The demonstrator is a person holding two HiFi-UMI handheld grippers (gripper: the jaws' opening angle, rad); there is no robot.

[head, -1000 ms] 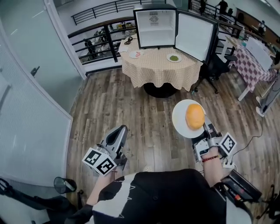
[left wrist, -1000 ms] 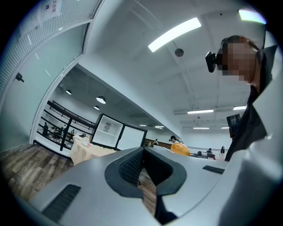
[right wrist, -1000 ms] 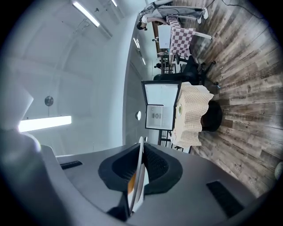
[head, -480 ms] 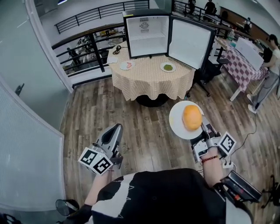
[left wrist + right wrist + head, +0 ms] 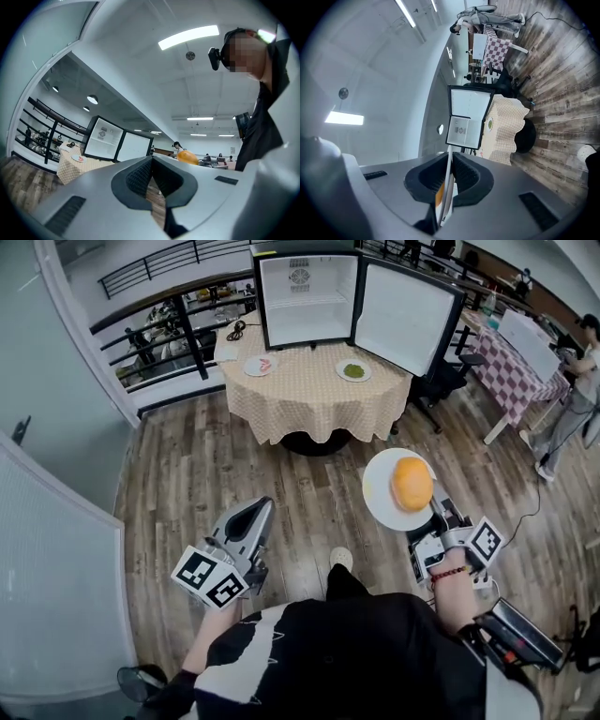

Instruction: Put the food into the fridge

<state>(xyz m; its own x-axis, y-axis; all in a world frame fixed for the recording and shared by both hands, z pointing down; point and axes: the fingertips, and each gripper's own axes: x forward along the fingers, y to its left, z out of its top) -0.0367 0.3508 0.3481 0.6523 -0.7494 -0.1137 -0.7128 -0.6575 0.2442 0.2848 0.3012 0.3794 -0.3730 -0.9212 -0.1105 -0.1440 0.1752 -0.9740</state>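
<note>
A white plate (image 5: pixel 379 495) with an orange bun (image 5: pixel 412 483) on it is held out flat by its rim, and my right gripper (image 5: pixel 436 513) is shut on that rim. In the right gripper view the plate (image 5: pixel 448 174) shows edge-on between the jaws of the right gripper (image 5: pixel 449 182). Ahead, a small fridge (image 5: pixel 305 294) stands open on a round table (image 5: pixel 314 399) with a checked cloth. Its door (image 5: pixel 405 306) is swung to the right. My left gripper (image 5: pixel 251 520) is shut, holds nothing and hangs low at the left, over the floor. The left gripper view shows the fridge (image 5: pixel 101 138) and the bun (image 5: pixel 186 157).
Two plates lie on the table, one with red food (image 5: pixel 260 366) and one with green food (image 5: pixel 353 371). An office chair (image 5: pixel 448 381) stands right of the table. A glass wall (image 5: pixel 56 549) runs along the left, a black railing (image 5: pixel 178 329) behind. A person (image 5: pixel 574 399) stands by a checked table (image 5: pixel 530 362) at far right.
The table and fridge have come closer and sit lower in the head view. Both grippers keep their pose, the plate still in the right one. A shoe now shows on the floor.
</note>
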